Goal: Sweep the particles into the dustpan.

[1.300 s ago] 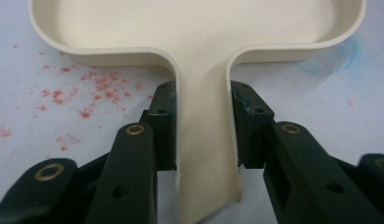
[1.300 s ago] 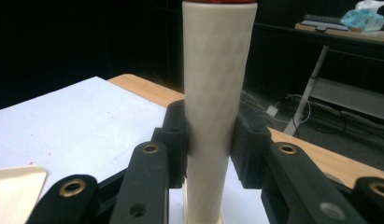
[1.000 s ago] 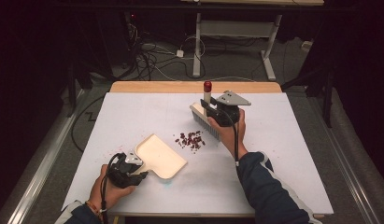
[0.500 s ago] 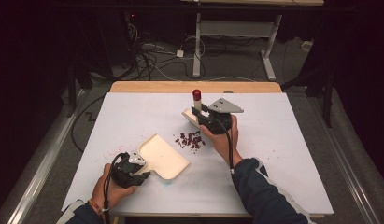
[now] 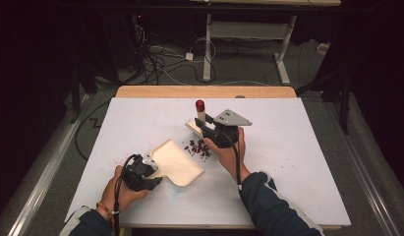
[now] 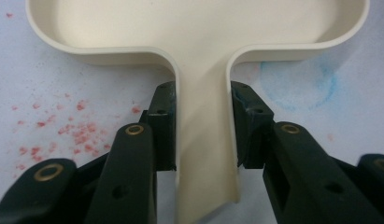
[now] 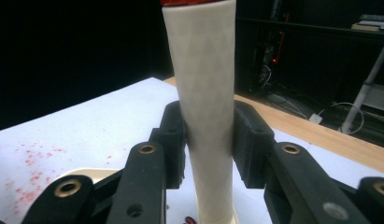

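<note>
— Cream dustpan (image 5: 176, 164) lies flat on my surface (image 5: 298, 162); my left gripper (image 6: 202, 133) clamps its handle.
— Brush?
— Brush (image 5: 198, 120) stands upright behind dark crumbs (image 5: 198, 147), handle pinched in my right gripper (image 7: 208, 144).

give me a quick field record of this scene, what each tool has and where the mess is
left tool: shut on the handle of the cream dustpan, which lies flat on the table
right tool: shut on the upright handle of the brush
crumbs: dark red pile between dustpan and brush
table: white top with faint red specks
</note>
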